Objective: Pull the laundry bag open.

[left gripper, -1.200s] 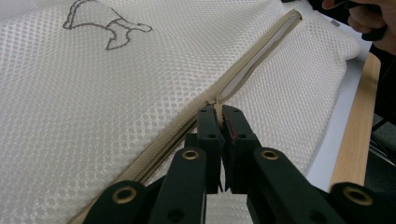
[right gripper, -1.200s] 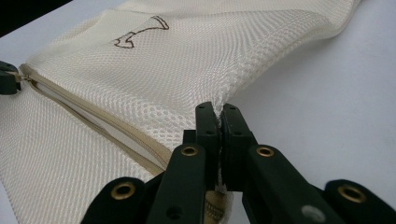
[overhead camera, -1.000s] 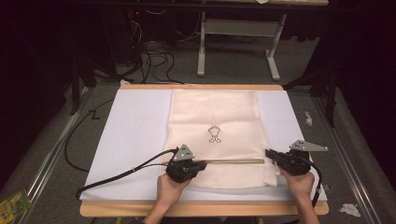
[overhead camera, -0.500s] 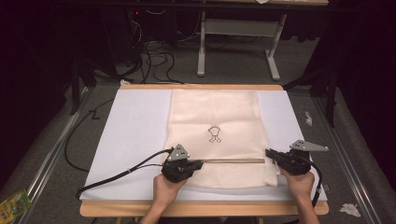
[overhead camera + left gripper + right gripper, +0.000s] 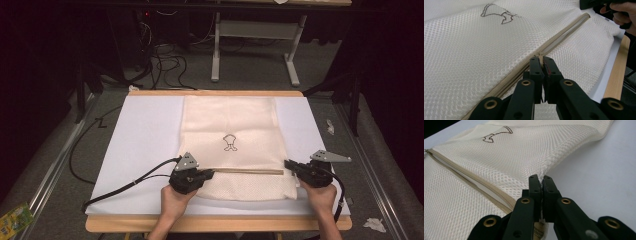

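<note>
a cream mesh laundry bag (image 5: pixel 235 145) lies flat on the white sheet (image 5: pixel 145 140) that covers the table (image 5: pixel 215 223), reaching from the far edge almost to the near edge and sitting a little right of the middle. a small dark outline emblem (image 5: pixel 230 142) marks its centre. a tan zipper (image 5: pixel 247 171) runs across the bag parallel to the near edge, and in the right gripper view its two sides stand apart along the stretch toward that gripper, showing pale lining between them. the left gripper (image 5: pixel 541 65) has its jaws pressed together on the zipper pull (image 5: pixel 540 59), at the spot where the closed teeth give way to the parted section. the right gripper (image 5: pixel 541 183) pinches the mesh at the bag's right edge, by the zipper's end, with its jaws pressed tight on the fabric, which puckers up slightly there. both hands come in over the near edge of the table, the left hand (image 5: pixel 175 200) near the middle of that edge and the right hand (image 5: pixel 320 197) toward the near right corner. a black cable (image 5: pixel 125 185) trails from the left gripper across the sheet toward the near left corner.
</note>
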The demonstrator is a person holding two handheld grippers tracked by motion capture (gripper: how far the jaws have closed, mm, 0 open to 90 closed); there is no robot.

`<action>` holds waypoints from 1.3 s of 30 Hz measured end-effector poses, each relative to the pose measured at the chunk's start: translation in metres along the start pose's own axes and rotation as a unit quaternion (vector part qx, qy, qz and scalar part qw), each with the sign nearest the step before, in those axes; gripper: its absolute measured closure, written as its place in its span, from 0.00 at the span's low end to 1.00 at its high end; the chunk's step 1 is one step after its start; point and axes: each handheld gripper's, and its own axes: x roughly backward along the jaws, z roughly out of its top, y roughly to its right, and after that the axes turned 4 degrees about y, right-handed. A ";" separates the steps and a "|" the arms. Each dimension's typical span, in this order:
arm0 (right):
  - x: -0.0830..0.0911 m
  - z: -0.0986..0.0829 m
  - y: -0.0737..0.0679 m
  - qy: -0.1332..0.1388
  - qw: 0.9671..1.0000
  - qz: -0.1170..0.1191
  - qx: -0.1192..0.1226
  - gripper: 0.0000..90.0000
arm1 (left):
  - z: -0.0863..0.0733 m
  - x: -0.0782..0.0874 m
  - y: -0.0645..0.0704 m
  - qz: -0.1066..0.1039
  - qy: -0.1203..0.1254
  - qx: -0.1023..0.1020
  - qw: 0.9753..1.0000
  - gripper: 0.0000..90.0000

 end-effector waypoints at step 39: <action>0.001 0.002 0.000 -0.003 1.000 -0.009 0.004 0.98 | -0.010 0.025 -0.018 0.028 0.009 0.019 0.999 0.96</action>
